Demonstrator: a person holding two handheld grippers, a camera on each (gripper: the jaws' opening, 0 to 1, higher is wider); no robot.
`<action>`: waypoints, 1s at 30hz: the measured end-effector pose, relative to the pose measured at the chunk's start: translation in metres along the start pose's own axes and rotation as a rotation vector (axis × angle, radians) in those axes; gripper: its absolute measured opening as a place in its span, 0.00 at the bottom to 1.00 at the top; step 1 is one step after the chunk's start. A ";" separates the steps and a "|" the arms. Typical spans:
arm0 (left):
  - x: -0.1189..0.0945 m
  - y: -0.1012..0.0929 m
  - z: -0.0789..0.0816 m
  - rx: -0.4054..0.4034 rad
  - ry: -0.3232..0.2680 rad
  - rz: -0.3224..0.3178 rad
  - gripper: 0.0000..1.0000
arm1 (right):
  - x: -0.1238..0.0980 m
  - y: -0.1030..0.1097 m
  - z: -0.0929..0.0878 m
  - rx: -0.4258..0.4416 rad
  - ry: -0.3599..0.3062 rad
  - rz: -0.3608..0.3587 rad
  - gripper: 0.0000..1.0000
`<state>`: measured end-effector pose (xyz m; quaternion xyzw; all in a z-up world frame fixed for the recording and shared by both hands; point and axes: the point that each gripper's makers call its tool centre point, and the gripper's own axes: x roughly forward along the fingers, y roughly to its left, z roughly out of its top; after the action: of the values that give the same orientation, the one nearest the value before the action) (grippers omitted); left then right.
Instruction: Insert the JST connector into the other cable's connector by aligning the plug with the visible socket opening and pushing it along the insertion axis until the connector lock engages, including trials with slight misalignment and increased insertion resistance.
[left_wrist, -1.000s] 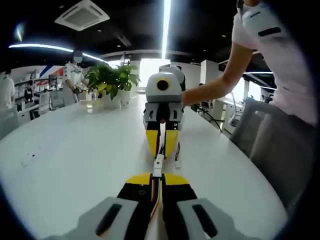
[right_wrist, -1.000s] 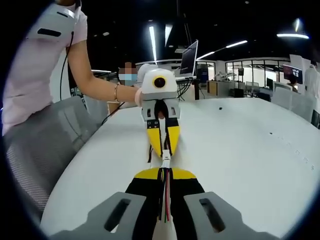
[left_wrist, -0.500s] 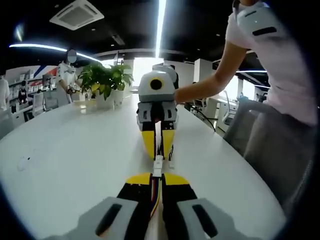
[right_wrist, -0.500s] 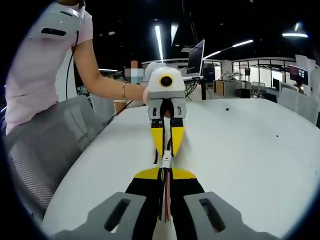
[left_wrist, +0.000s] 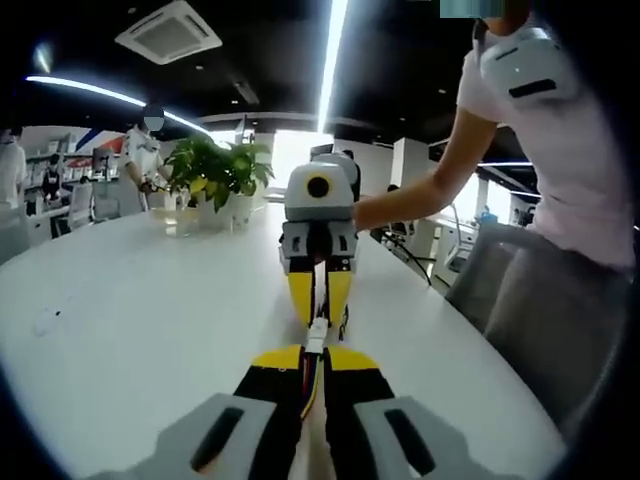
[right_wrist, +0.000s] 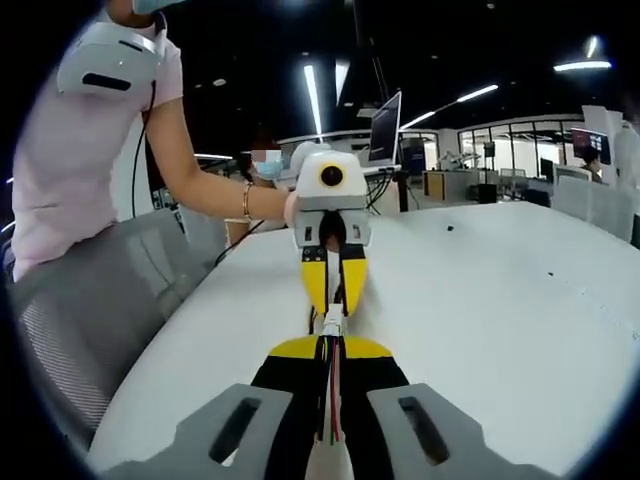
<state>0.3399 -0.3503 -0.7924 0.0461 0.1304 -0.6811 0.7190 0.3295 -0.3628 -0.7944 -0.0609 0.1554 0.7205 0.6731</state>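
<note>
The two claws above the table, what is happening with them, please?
A person holds two claws tip to tip above a white table. The left claw is shut on one wired cable, the right claw on another cable. Their white connectors meet between the tips; whether the lock has engaged cannot be told.

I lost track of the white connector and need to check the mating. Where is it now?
In the left gripper view the white connector sits at centre, between the left gripper and the facing right gripper, above the white table.
</note>
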 end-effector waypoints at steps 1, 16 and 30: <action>0.000 0.000 0.001 -0.002 -0.005 -0.002 0.00 | 0.000 0.000 0.000 0.000 -0.001 0.000 0.02; 0.002 -0.002 0.012 -0.025 -0.056 -0.004 0.00 | -0.001 0.001 0.011 0.018 -0.040 0.003 0.02; 0.007 -0.004 0.008 -0.020 -0.032 0.003 0.00 | 0.000 0.000 0.006 0.024 -0.023 0.008 0.01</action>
<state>0.3368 -0.3588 -0.7861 0.0283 0.1254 -0.6795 0.7223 0.3301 -0.3613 -0.7886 -0.0441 0.1566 0.7219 0.6726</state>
